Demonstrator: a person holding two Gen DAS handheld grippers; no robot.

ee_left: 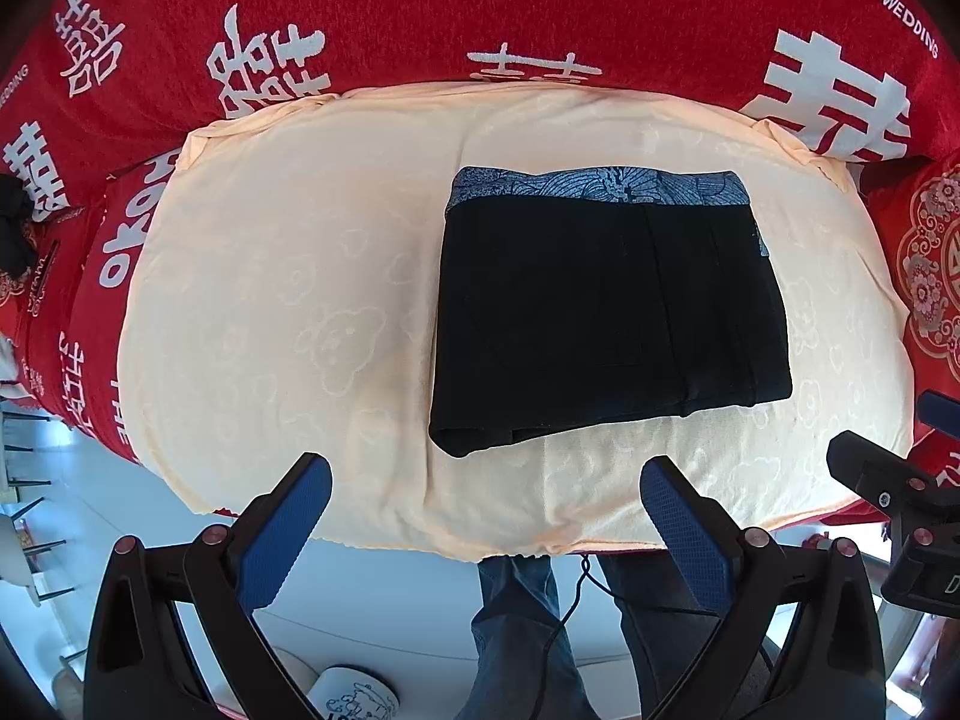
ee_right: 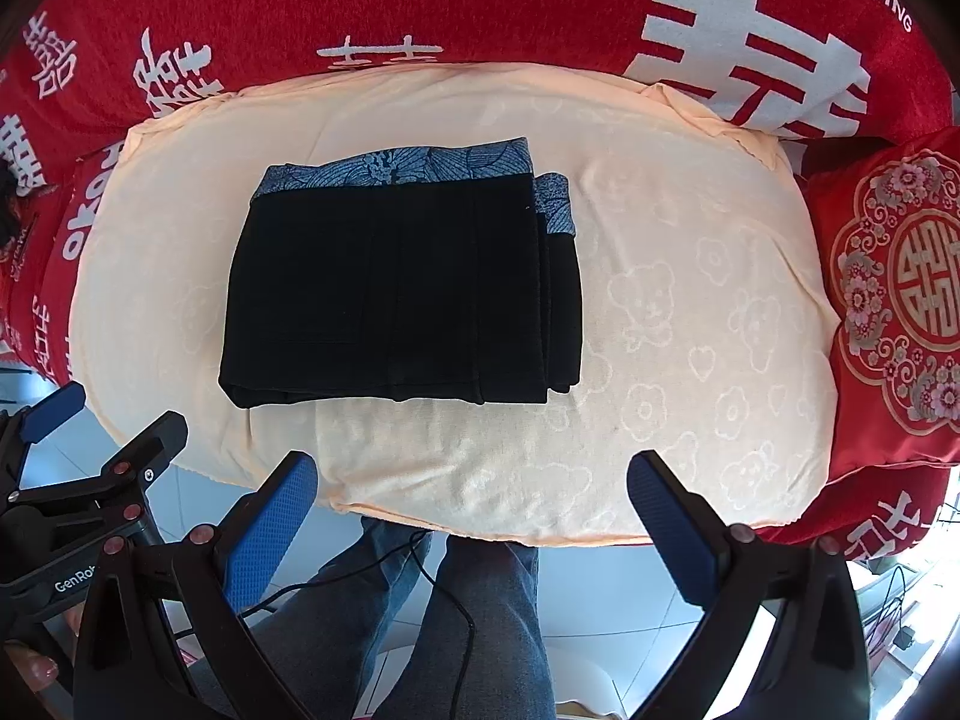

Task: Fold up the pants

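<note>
The black pants (ee_left: 606, 312) lie folded into a compact rectangle on a cream towel (ee_left: 288, 300), with the blue patterned waistband along the far edge. In the right wrist view the same folded pants (ee_right: 402, 288) sit left of centre on the towel (ee_right: 690, 312). My left gripper (ee_left: 486, 480) hovers open above the towel's near edge, nothing between its blue pads. My right gripper (ee_right: 471, 477) is likewise open and empty, held back from the pants. Each gripper also shows at the edge of the other's view: right gripper (ee_left: 888, 486), left gripper (ee_right: 90, 450).
A red blanket (ee_left: 420, 6) with white characters covers the surface under the towel. A red embroidered cushion (ee_right: 900, 300) lies at the right. Below the near edge are a person's jeans-clad legs (ee_right: 480, 612), a black cable and pale floor.
</note>
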